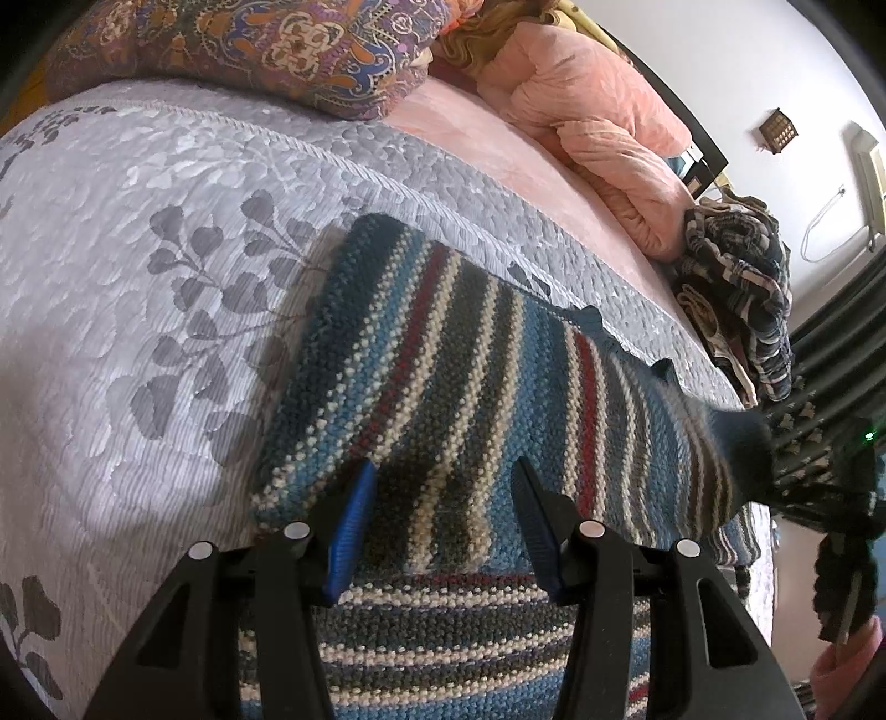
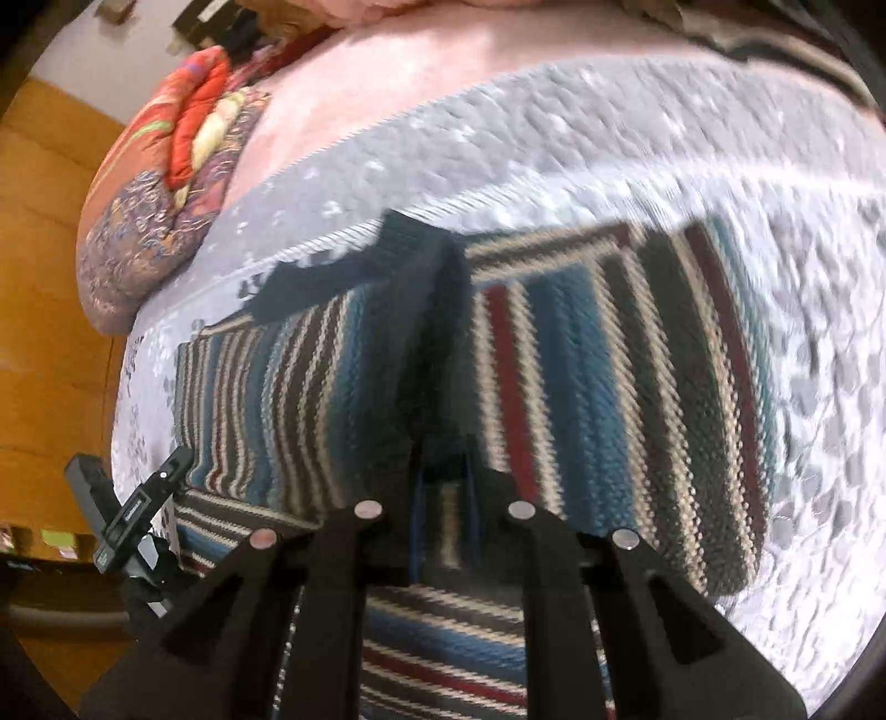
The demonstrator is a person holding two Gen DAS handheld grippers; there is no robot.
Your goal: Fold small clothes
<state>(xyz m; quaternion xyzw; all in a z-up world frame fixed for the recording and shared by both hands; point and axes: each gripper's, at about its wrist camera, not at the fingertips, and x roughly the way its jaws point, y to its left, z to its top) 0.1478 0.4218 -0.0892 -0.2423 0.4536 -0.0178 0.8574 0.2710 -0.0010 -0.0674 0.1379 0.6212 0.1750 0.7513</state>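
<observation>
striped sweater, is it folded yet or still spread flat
Partly folded. The striped sweater lies on the grey bedspread with a side flap doubled over, its stripes crossing those beneath; the right gripper pinches a fold.

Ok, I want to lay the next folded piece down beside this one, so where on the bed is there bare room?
Bare grey leaf-patterned bedspread lies left of the striped knitted garment, up to the paisley pillow. Right is crowded: the pile of checked clothes and pink bundled blanket.
</observation>
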